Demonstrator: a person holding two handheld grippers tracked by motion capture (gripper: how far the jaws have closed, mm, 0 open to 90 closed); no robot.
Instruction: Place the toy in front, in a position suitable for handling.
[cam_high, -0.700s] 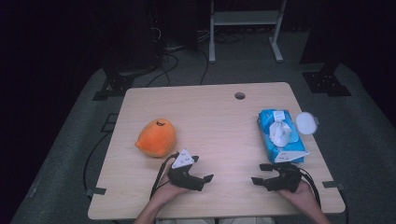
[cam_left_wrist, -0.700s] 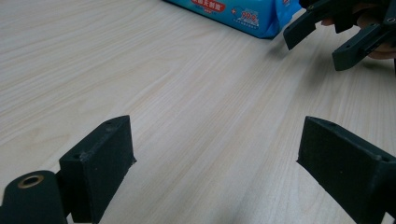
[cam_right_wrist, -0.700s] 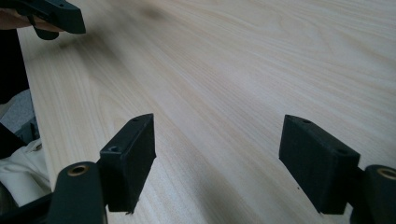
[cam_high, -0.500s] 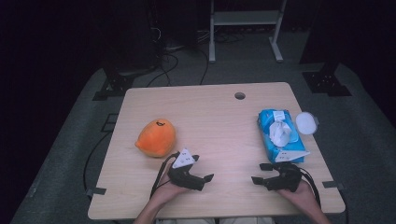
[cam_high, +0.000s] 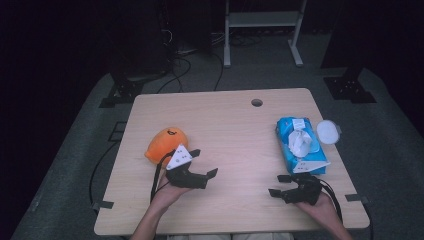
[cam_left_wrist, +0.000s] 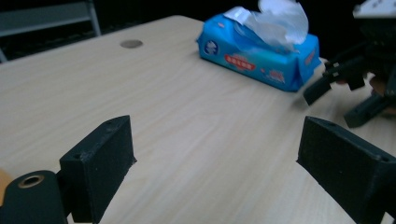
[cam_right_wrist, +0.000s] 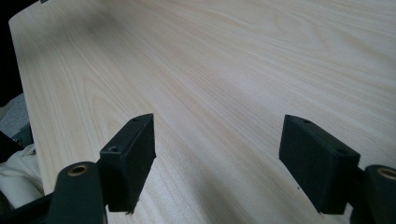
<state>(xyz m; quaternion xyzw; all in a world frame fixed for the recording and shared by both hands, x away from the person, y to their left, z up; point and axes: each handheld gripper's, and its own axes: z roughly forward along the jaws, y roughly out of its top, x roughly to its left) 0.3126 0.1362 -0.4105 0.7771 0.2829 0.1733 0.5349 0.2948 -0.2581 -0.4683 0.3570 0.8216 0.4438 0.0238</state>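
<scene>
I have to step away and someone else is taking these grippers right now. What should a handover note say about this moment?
Left gripper: open, empty, low over the table, just right of the orange plush toy.
Right gripper: open, empty, near the front edge, just in front of the blue tissue pack.
Things: the plush toy sits left of centre. The tissue pack lies at the right with a tissue standing up out of its top. A round white lid lies beside the pack at the table's right edge.
Done: nothing gripped or touched.
Left: probably approach and grasp; each gripper has its nearest thing close by.
</scene>
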